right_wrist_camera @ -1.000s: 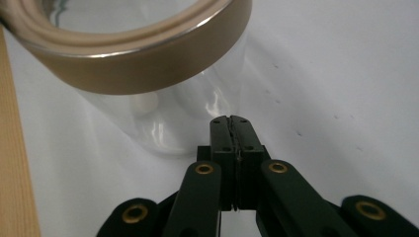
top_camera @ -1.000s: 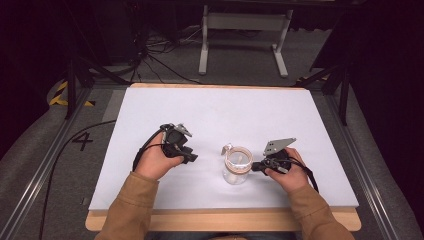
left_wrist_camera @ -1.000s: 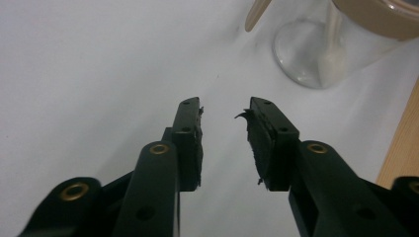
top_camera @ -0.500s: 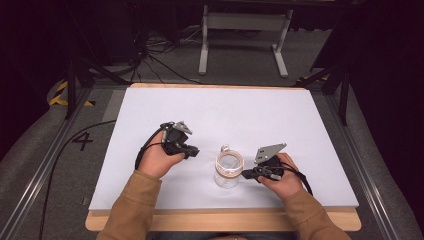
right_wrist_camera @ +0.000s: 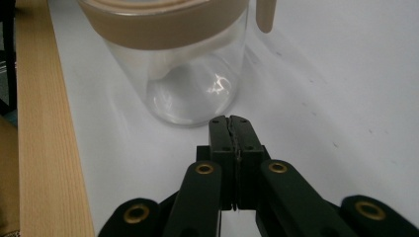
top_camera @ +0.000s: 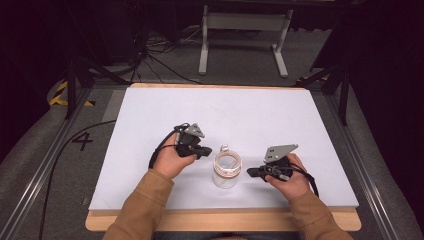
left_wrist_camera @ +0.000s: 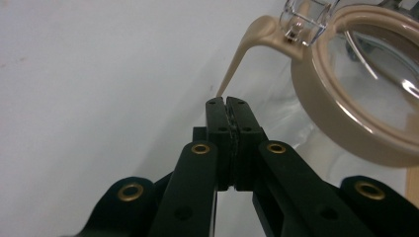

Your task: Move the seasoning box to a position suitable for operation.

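Standing between two clenched, empty grippers, left gripper [top_camera: 206, 150] and right gripper [top_camera: 251, 173]: glass jar [top_camera: 226, 171].

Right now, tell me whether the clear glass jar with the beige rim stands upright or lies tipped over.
Upright. The clear glass jar with the beige rim stands on its round base on the white table, mouth facing up, in the high view.

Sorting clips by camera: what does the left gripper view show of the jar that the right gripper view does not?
Left gripper view: the jar's mouth from above, its clear knob, and the beige tab reaching down to the tips of the shut left gripper.
Right gripper view: the jar's glass base on the table, the wooden table edge, and the shut right gripper.
Both: the glass jar and its beige collar.
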A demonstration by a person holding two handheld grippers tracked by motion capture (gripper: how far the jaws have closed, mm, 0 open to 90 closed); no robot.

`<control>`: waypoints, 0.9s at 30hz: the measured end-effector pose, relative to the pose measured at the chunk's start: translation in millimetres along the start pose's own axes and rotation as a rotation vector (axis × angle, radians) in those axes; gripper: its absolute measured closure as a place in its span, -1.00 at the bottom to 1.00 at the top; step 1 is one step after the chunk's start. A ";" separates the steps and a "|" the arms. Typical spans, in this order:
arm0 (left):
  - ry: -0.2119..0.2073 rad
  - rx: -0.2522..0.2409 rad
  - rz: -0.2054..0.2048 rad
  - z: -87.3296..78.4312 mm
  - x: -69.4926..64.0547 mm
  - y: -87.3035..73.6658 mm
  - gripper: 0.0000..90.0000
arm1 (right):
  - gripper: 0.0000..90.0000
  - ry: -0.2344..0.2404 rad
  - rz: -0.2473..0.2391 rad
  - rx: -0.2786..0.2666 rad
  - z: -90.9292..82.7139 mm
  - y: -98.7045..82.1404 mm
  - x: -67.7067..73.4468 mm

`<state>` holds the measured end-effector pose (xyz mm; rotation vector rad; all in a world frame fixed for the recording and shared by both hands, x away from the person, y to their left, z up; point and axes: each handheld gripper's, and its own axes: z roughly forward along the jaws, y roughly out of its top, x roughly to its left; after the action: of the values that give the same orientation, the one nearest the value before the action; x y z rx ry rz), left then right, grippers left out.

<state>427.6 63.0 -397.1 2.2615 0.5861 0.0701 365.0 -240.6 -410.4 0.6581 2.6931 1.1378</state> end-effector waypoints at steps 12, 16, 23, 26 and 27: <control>-0.039 0.013 0.022 19.3 -0.9 10.3 0.99 | 1.00 -0.027 0.028 -0.009 -12.0 -12.5 0.4; -0.054 0.014 0.029 22.6 -1.4 11.9 1.00 | 1.00 -0.033 0.037 -0.012 -14.3 -14.3 1.2; -0.054 -0.004 0.041 27.2 -1.6 14.7 1.00 | 1.00 -0.036 0.041 -0.008 -15.9 -16.9 2.3; -0.058 -0.010 0.038 28.4 -1.0 15.1 1.00 | 1.00 -0.042 0.041 -0.010 -17.2 -18.1 2.2; -0.061 -0.011 0.039 28.5 -0.7 14.9 1.00 | 1.00 -0.042 0.042 -0.010 -17.6 -18.4 2.2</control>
<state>439.3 34.5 -406.1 2.2567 0.5079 0.0230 351.7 -262.3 -411.0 0.7314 2.6487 1.1339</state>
